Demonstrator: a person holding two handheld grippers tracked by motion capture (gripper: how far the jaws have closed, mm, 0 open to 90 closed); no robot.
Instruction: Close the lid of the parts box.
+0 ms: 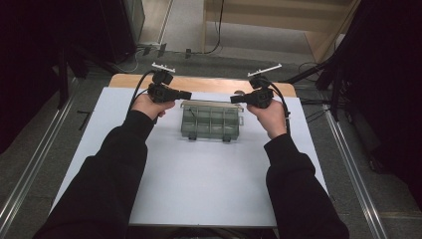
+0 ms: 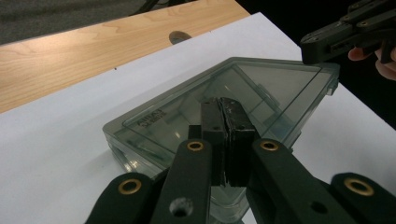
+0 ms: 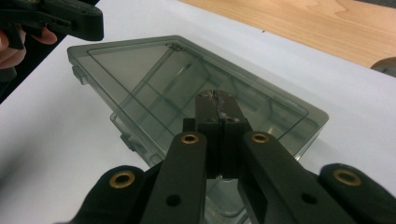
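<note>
A smoky clear plastic compartment box point(image 1: 211, 121) with its lid closed lies on the white board point(image 1: 199, 174). My left gripper point(image 1: 186, 94) hovers at the box's far left corner, pointing right, jaws pressed together and empty. My right gripper point(image 1: 234, 99) hovers at the far right corner, pointing left, also shut and empty. In the left gripper view the shut jaws point(image 2: 227, 105) hang over the box lid point(image 2: 154, 121), with the right gripper point(image 2: 327, 42) at the top right. In the right gripper view the closed jaws point(image 3: 215, 95) sit above the box point(image 3: 140, 70), with the left gripper point(image 3: 70, 21) at the top left.
The white board covers a wooden table point(image 1: 209, 83) whose bare edge shows at the back. Metal rails point(image 1: 30, 169) run along both sides on the floor. Cables point(image 1: 214, 47) and dark stands lie beyond the table.
</note>
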